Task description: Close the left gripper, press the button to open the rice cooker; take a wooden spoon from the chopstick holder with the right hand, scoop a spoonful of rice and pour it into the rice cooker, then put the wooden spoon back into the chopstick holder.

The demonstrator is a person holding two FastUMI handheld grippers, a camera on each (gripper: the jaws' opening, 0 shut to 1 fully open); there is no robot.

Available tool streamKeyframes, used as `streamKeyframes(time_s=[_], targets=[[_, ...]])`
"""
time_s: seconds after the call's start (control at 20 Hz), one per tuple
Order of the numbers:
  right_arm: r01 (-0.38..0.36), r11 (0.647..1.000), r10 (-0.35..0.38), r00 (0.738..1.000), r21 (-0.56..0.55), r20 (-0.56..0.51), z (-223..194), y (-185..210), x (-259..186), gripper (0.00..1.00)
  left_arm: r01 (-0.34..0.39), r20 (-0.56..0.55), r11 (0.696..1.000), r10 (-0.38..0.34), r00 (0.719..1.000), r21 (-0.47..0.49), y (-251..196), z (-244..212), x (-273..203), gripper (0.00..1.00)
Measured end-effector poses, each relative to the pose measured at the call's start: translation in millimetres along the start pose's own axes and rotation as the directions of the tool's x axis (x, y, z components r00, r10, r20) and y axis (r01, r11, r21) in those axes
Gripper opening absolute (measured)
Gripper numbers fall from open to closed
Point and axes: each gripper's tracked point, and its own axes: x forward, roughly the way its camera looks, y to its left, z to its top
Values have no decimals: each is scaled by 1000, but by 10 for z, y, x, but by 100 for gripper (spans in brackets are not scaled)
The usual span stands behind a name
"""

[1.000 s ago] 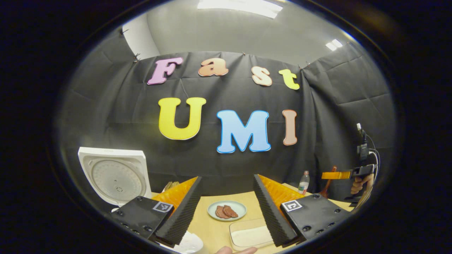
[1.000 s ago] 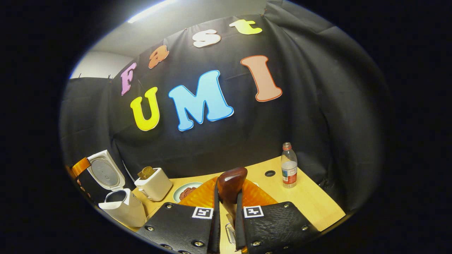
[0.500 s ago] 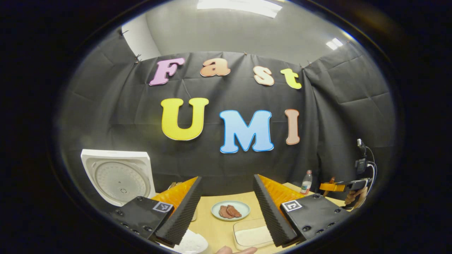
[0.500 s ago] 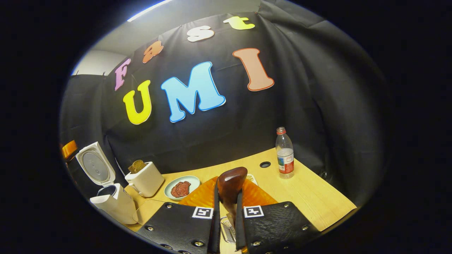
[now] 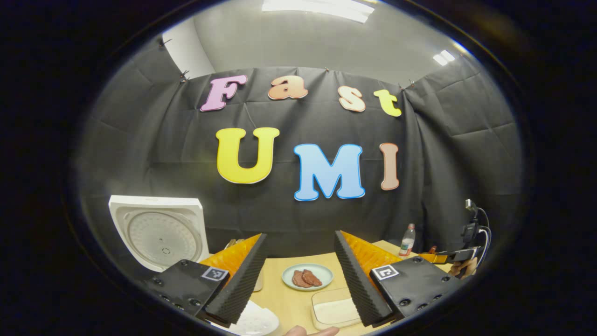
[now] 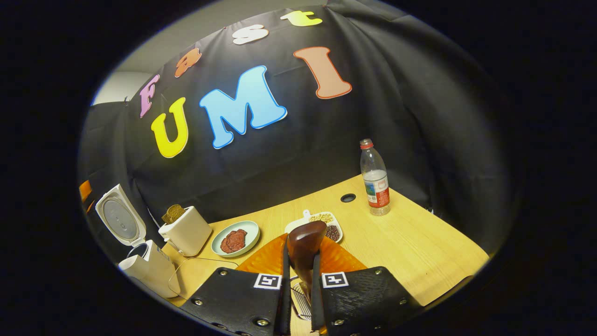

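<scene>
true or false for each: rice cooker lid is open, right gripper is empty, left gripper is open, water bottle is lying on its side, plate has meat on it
1. The rice cooker lid is open. True.
2. The right gripper is empty. False: it is shut on the wooden spoon.
3. The left gripper is open. True, nothing between its fingers.
4. The water bottle lies on its side. False: it stands upright on the table.
5. The plate has meat on it. True.

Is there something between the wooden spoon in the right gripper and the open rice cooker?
Partly. In the right gripper view the wooden spoon, clamped in the right gripper, has the white toaster and the plate of meat standing toward the open rice cooker, both low on the table.
</scene>
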Motion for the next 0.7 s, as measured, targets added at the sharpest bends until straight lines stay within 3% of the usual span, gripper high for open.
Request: streamKeyframes(time_s=[0.15, 0.25, 0.3, 0.35, 0.4, 0.45, 0.7], targets=[[12, 999, -12, 1000, -33, 0, -54, -40, 19, 18, 8, -7, 1000, -8, 1000, -16, -17, -19, 16, 98], [49, 994, -44, 998, -97, 50, 49, -113, -17, 29, 3, -4, 1000, -3, 1000, -17, 11, -3, 15, 96], [52, 992, -45, 997, -113, 61, 100, -131, -37, 29, 1, -4, 1000, -1, 1000, -19, 16, -7, 21, 96], [64, 991, -57, 996, -118, 65, 108, -174, -88, 70, 2, -6, 1000, -2, 1000, -26, 20, -25, 22, 98], [88, 989, -80, 994, -118, 71, 124, -256, -118, 69, 7, -9, 999, -7, 1000, -31, 9, -27, 18, 98], [118, 985, -109, 991, -122, 76, 168, -367, -124, 95, 8, -11, 999, -8, 1000, -34, 7, -35, 23, 96], [210, 966, -183, 967, -153, 177, 525, -660, -420, 96, -17, -4, 999, 17, 1000, -30, 90, -19, -43, 96]])
